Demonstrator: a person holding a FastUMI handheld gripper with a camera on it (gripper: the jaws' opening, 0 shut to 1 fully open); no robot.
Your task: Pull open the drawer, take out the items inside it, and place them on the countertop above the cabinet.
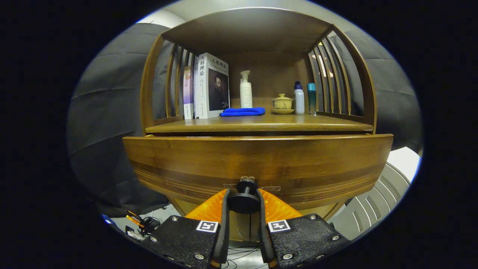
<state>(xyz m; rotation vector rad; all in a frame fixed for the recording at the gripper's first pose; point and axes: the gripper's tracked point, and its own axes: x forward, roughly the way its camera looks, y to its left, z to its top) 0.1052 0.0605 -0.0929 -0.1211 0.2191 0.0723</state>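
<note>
1. Claw (243, 203), gripper view: my two fingers are clenched on the drawer knob (243, 202), one pressing each side of its round disc. I hold it by the disc because the narrow stem behind gives the fingers something to hook against when I pull.

2. Drawer front (257, 164): a broad wooden panel right ahead of the fingers, the knob at its lower middle. A dark gap shows between its top edge and the slab above, so I judge it drawn out a little; the inside and whatever lies in it are hidden from here.

3. Tabletop (261, 125): the wooden slab just above the drawer, where the items are to go. Its front strip is bare, which I judge leaves room for them.

4. Books (207, 87): standing upright at the far left of the tabletop, leaning against the slatted side.

5. Pump bottle (245, 91): upright near the back, middle.

6. Blue cloth (242, 111): folded flat, just in front of the pump bottle.

7. Lidded cup (282, 101) on its saucer: right of the cloth, toward the back.

8. Two slim bottles (304, 98): upright just beside the cup, close together, near the right slats.

9. Stage, my judgement: first step, pulling. Nothing taken out yet. A straight, level pull matters, or the fingers could slip off the knob.
</note>
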